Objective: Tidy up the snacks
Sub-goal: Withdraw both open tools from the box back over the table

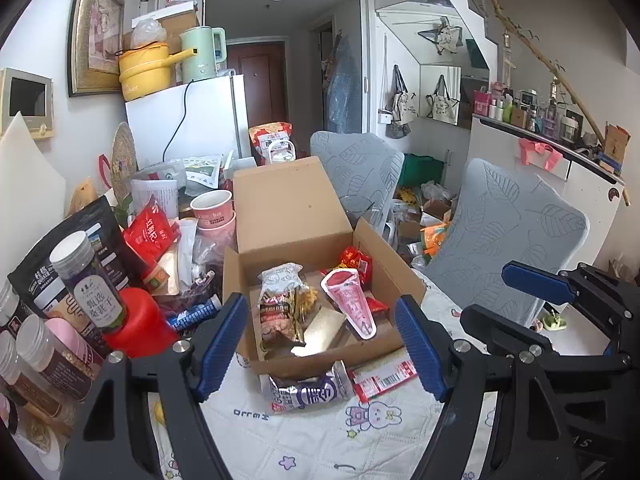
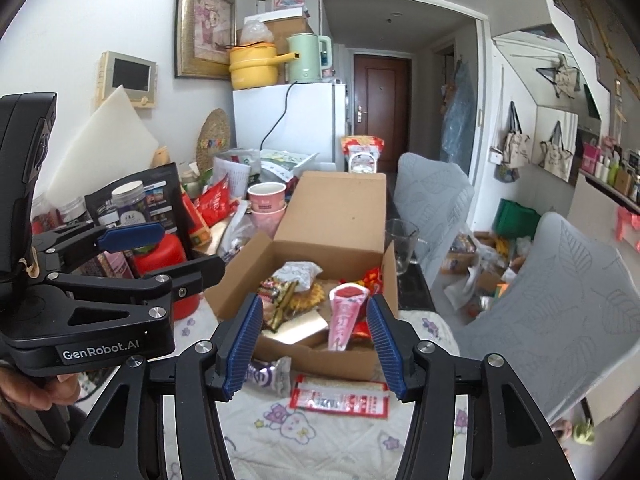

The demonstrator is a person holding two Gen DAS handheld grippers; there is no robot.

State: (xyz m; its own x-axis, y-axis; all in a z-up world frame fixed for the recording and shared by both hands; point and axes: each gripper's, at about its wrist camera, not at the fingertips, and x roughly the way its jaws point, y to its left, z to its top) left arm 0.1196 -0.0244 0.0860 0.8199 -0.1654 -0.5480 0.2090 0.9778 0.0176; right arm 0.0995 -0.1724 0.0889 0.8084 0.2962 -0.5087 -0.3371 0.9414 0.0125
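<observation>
An open cardboard box (image 1: 372,246) (image 2: 240,276) sits on the table and holds several snack packets, among them a pink cone-shaped pack (image 1: 352,300) (image 2: 346,314) and a dark packet (image 1: 280,312). In front of the box lie a purple-and-silver packet (image 1: 306,392) (image 2: 266,374) and a red-and-white packet (image 1: 384,378) (image 2: 340,400). My left gripper (image 1: 320,344) is open and empty, just short of the box front. My right gripper (image 2: 316,348) is open and empty above the two loose packets. The right gripper also shows in the left wrist view (image 1: 516,296), open.
Jars (image 1: 92,280), a red container (image 1: 140,324), black and red bags and pink paper cups (image 1: 212,208) crowd the table's left. A glass cup (image 2: 400,246) stands right of the box. Two grey chairs (image 1: 516,240) are to the right. A white fridge (image 1: 188,120) is behind.
</observation>
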